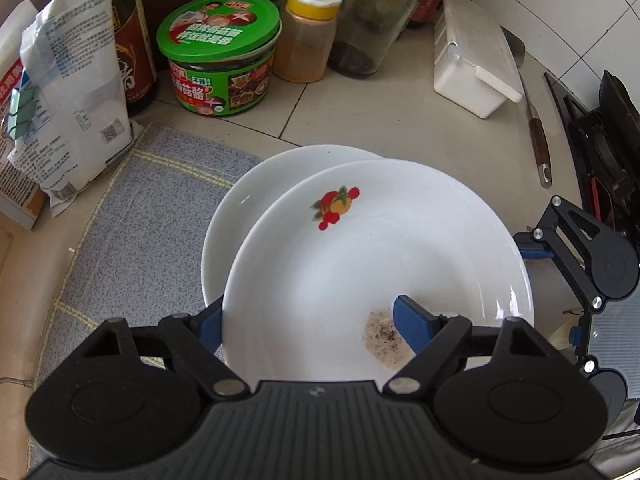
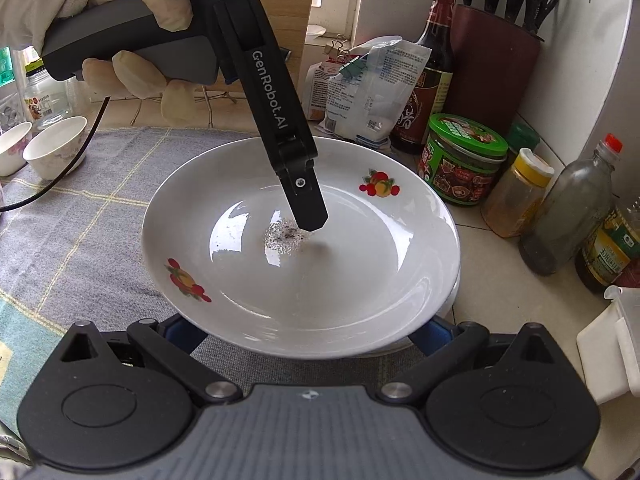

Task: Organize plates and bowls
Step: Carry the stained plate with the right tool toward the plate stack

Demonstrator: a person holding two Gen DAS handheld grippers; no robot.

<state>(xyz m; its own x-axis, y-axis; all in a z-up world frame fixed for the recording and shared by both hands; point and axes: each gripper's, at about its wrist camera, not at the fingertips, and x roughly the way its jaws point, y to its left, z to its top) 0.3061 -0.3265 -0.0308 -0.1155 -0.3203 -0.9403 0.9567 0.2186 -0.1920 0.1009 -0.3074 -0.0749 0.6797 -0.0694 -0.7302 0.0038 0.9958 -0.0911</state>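
The left claw grips the near rim of the fruit-patterned plate, one blue finger pressing inside the dish beside a speckled residue patch, the other under the rim. That plate sits off-centre over a second white plate, which lies on the grey mat.

The right claw straddles the plate's opposite rim; its fingers are hidden beneath the dish, so whether it grips cannot be told.

A one-edge pinch on glazed china risks slipping or tilting, and the plate could clatter onto the one below or ride crooked on it.

Beyond the plates, the green-lidded jar and yellow-capped spice jar crowd the tabletop; a wide swing could topple them.
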